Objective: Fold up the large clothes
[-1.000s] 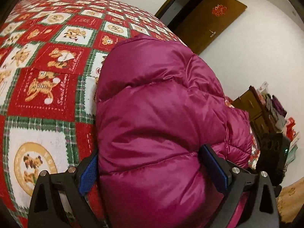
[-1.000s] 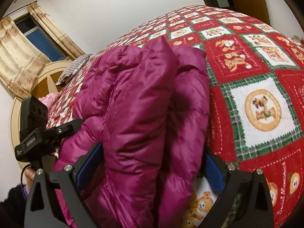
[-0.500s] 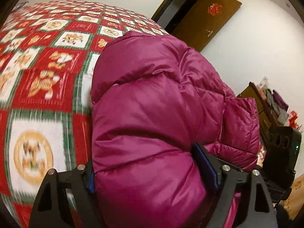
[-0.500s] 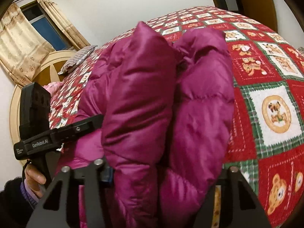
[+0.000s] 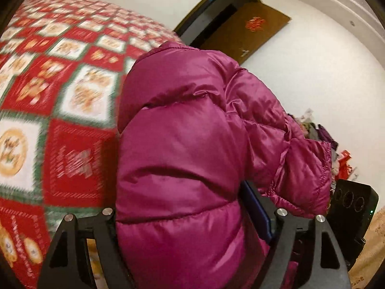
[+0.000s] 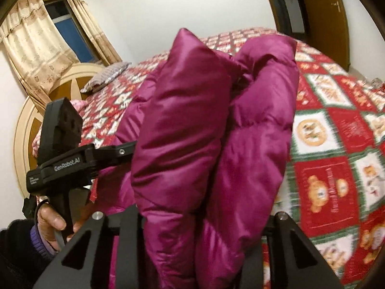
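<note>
A magenta puffer jacket (image 5: 192,159) is bunched in thick folds and lifted above the bed. My left gripper (image 5: 182,219) is shut on one end of the jacket; its padding bulges between the jaws and hides the left pad. My right gripper (image 6: 204,219) is shut on the other end of the jacket (image 6: 207,132), whose folds stand up in front of the camera. The left gripper's body (image 6: 72,163) and the hand holding it show at the left of the right wrist view.
The bed carries a red, green and white bear-pattern quilt (image 5: 60,101) (image 6: 336,144). A pillow (image 6: 105,77) and round headboard (image 6: 31,120) lie by the curtained window. A brown door (image 5: 243,31) stands open. Cluttered shelves (image 5: 336,151) stand at the right.
Both grippers closed on the jacket and lifted it off the quilt. The folds rose higher in both views, and the views tilted up toward the walls.
</note>
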A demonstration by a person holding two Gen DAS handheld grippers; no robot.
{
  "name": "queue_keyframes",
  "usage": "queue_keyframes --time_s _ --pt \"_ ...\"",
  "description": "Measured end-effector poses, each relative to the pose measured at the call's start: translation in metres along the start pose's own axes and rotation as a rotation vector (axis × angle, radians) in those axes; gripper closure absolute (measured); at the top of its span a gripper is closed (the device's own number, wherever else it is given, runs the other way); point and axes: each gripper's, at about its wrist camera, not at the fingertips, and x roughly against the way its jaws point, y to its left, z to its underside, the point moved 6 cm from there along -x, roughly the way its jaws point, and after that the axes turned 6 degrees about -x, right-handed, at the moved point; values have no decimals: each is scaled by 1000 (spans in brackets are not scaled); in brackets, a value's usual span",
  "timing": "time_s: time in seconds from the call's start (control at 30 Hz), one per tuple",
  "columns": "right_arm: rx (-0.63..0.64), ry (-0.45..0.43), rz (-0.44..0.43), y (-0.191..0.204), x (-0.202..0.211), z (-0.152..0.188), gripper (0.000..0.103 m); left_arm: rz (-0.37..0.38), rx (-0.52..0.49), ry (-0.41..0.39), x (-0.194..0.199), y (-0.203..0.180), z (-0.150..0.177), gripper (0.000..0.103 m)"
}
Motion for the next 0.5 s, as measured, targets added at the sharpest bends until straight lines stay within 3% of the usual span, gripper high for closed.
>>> queue_keyframes --time_s 0.2,0.33,0.5 --pt "48 -105 70 -30 43 -38 68 63 -66 -13 -35 -47 -43 23" --pt "64 -153 145 -58 58 -58 68 68 -139 -23 -70 -78 -70 23" --pt "30 -196 200 -102 59 -83 68 36 -162 -1 -115 -89 -88 23"
